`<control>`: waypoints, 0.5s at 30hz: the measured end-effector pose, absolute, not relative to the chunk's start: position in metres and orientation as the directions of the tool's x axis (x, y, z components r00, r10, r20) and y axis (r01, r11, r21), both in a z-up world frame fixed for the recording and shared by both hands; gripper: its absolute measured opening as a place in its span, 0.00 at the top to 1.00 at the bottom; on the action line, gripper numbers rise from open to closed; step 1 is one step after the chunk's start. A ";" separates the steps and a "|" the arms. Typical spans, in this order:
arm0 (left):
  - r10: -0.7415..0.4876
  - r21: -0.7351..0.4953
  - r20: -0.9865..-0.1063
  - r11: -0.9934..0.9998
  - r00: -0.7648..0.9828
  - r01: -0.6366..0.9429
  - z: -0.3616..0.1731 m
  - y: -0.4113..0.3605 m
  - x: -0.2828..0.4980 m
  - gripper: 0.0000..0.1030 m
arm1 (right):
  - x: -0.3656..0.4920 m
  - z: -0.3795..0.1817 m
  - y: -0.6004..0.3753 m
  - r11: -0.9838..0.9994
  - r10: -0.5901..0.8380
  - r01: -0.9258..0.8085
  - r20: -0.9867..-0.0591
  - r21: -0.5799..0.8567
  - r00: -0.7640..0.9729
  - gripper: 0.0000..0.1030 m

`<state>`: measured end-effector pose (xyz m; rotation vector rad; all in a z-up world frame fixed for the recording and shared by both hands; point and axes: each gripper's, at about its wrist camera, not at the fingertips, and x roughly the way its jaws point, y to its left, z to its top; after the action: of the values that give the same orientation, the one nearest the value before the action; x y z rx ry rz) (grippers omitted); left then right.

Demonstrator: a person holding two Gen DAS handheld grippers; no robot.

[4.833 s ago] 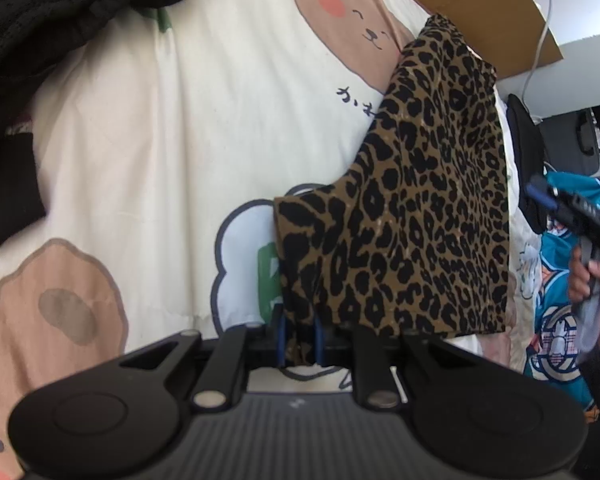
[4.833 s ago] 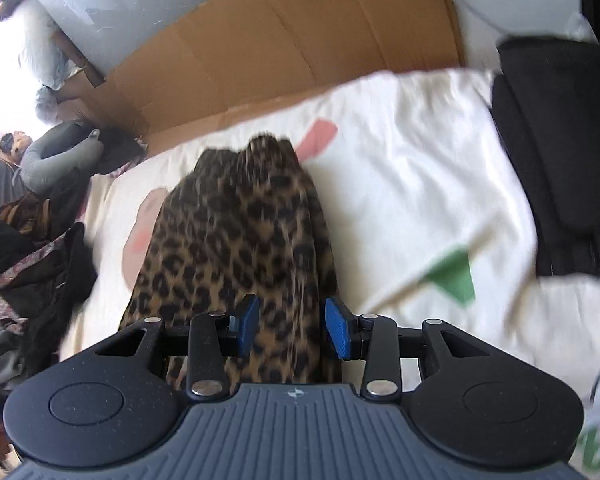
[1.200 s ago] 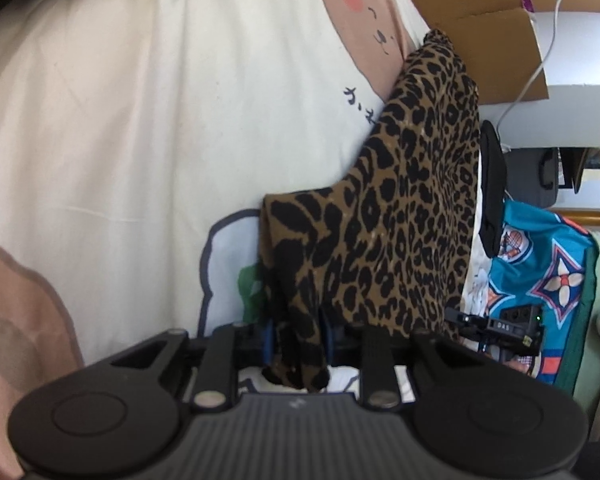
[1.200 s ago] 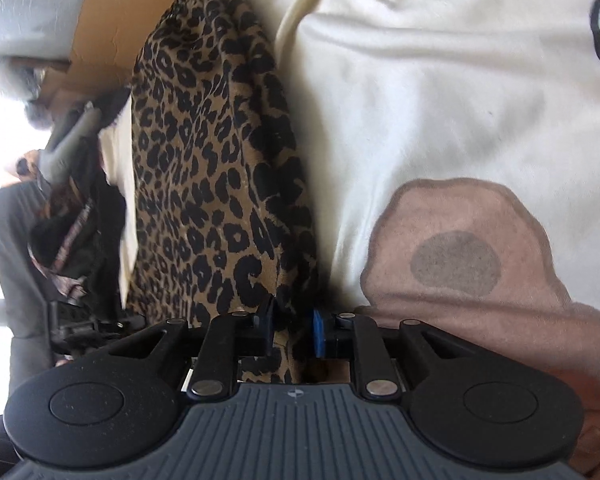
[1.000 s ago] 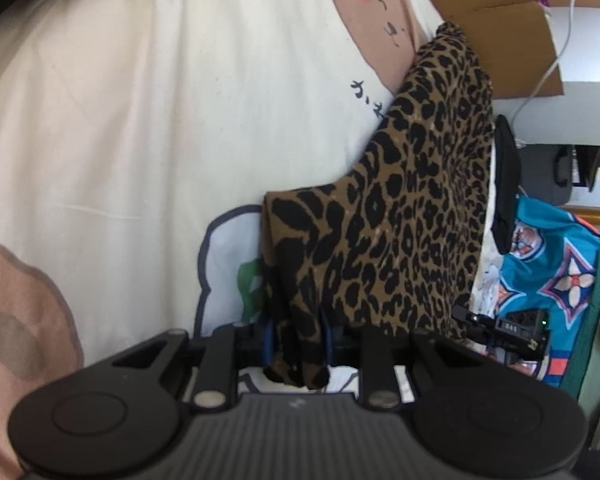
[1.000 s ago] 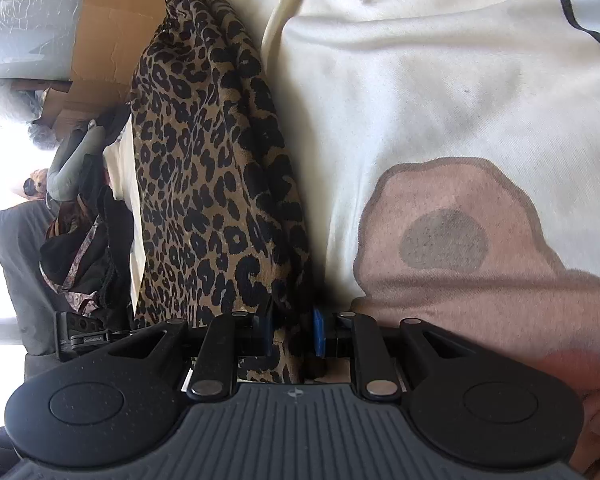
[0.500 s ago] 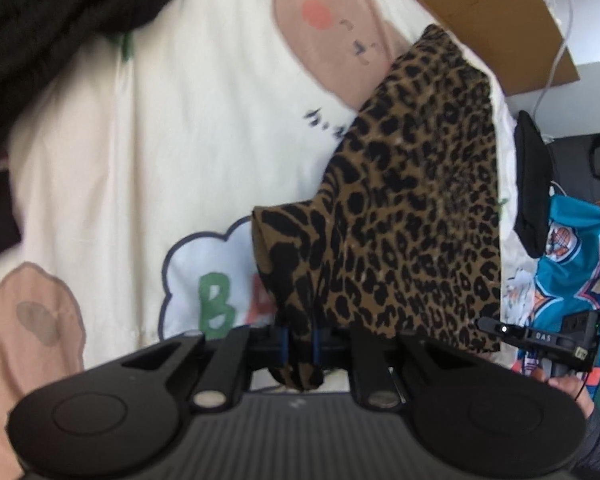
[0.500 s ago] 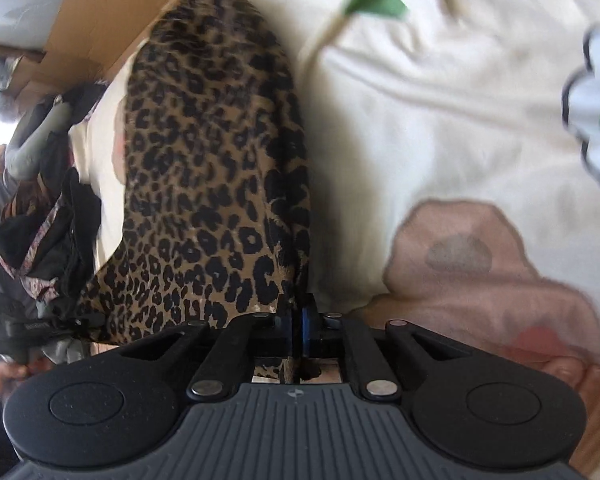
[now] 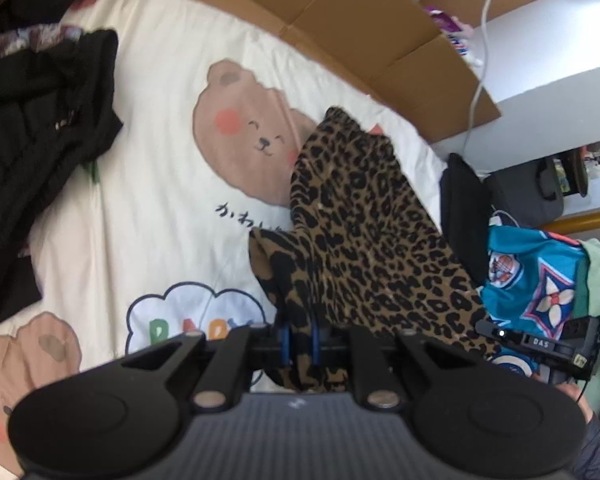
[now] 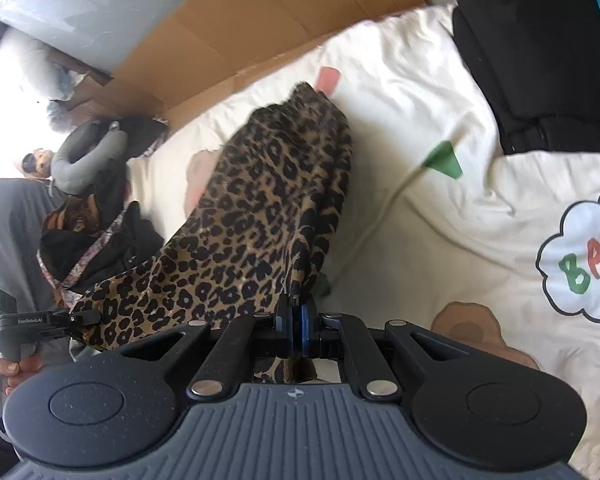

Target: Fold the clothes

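A leopard-print garment [image 9: 364,240] hangs stretched over a cream bedsheet [image 9: 148,184] printed with bears. My left gripper [image 9: 299,340] is shut on one near corner of it, the cloth bunched between the blue pads. My right gripper [image 10: 295,322] is shut on the other near corner of the leopard-print garment [image 10: 256,232]. The far end of the garment trails on the sheet near the cardboard. Each gripper shows at the edge of the other's view: the right gripper [image 9: 540,344] and the left gripper [image 10: 24,322], each held by a hand.
Flattened cardboard [image 9: 340,20] lines the far edge of the bed. Black clothes [image 9: 40,120] lie at the left, a folded black item [image 10: 540,52] at the right. A teal patterned garment [image 9: 540,276] and a grey neck pillow [image 10: 88,152] lie beside the bed.
Both grippers have lifted and pulled back with the garment's near corners, so more of the bed shows. The right gripper, open several seconds ago, closed on the cloth.
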<state>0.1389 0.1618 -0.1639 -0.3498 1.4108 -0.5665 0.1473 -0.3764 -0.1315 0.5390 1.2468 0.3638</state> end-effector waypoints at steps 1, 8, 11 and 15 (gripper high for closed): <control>-0.562 -0.548 -0.825 0.821 0.062 0.163 -0.163 0.162 0.140 0.90 | 0.146 -0.128 -0.375 0.822 0.540 0.022 -0.792 0.569 0.286 0.98; -0.579 -0.562 -0.814 0.802 0.036 0.203 -0.156 0.158 0.139 0.90 | 0.133 -0.115 -0.379 0.804 0.579 -0.021 -0.776 0.594 0.250 0.98; -0.580 -0.566 -0.814 0.802 0.021 0.192 -0.158 0.161 0.136 0.90 | 0.123 -0.115 -0.382 0.791 0.604 -0.049 -0.766 0.610 0.219 0.98; -0.583 -0.572 -0.812 0.793 -0.012 0.207 -0.164 0.166 0.127 0.90 | 0.107 -0.128 -0.385 0.780 0.623 -0.065 -0.762 0.623 0.174 0.98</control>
<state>0.1273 0.1660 -0.1638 -0.3230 1.4565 -0.6425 0.1075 -0.3848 -0.1280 0.5142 1.3166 0.5192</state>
